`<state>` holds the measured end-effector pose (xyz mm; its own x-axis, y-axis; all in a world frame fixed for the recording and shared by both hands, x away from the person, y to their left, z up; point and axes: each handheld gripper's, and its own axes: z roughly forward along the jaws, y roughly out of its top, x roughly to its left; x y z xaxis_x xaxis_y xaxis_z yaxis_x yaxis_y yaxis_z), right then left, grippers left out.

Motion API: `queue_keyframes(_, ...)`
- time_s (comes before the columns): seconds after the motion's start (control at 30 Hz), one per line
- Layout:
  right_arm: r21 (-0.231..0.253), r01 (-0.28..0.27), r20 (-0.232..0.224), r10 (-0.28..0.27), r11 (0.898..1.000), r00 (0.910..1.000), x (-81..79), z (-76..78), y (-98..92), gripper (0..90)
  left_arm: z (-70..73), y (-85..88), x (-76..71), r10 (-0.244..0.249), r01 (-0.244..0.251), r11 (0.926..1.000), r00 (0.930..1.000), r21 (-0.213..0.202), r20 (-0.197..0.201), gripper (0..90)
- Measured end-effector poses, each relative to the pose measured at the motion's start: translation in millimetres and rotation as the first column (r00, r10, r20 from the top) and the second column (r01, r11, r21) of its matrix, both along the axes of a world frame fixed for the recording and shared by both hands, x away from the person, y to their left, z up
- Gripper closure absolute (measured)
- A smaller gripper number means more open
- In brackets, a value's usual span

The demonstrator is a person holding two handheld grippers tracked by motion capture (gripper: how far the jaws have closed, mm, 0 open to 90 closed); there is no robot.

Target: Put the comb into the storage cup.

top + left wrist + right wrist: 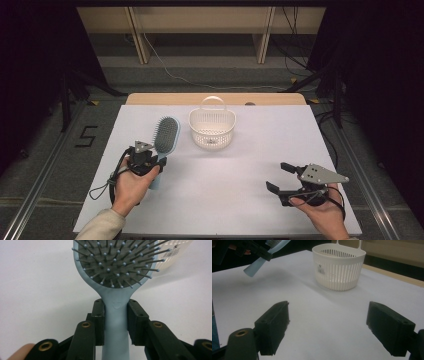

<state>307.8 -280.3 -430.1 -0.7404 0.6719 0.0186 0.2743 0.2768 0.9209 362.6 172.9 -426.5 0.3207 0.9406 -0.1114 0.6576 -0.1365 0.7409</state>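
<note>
A pale blue hairbrush (165,137) with grey bristles is held by its handle (116,322) in my left gripper (150,159), whose jaws press on both sides of the handle just below the brush head (117,262). In the right gripper view the brush handle (259,261) hangs clear above the table. A white slotted basket (212,126) with a loop handle stands at the table's far middle, right of the brush; the right gripper view has the basket (339,266) ahead. My right gripper (278,177) hovers at the near right, open, nothing between its jaws (327,327).
The white table top (225,175) spreads between the two hands. Its far wooden edge (165,98) lies behind the basket. Cables and stand legs (300,80) cross the floor beyond the table.
</note>
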Motion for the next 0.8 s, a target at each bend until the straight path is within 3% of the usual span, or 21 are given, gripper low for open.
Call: queue_keyframes(0.8, 0.035, 0.007, 0.007, -0.008, 0.999, 0.9999, 1.3, -0.2, -2.6, 15.7, 11.1, 3.7, -1.0, 0.029, -0.025, 0.9987, 0.9946, -0.045, 0.1, 69.7)
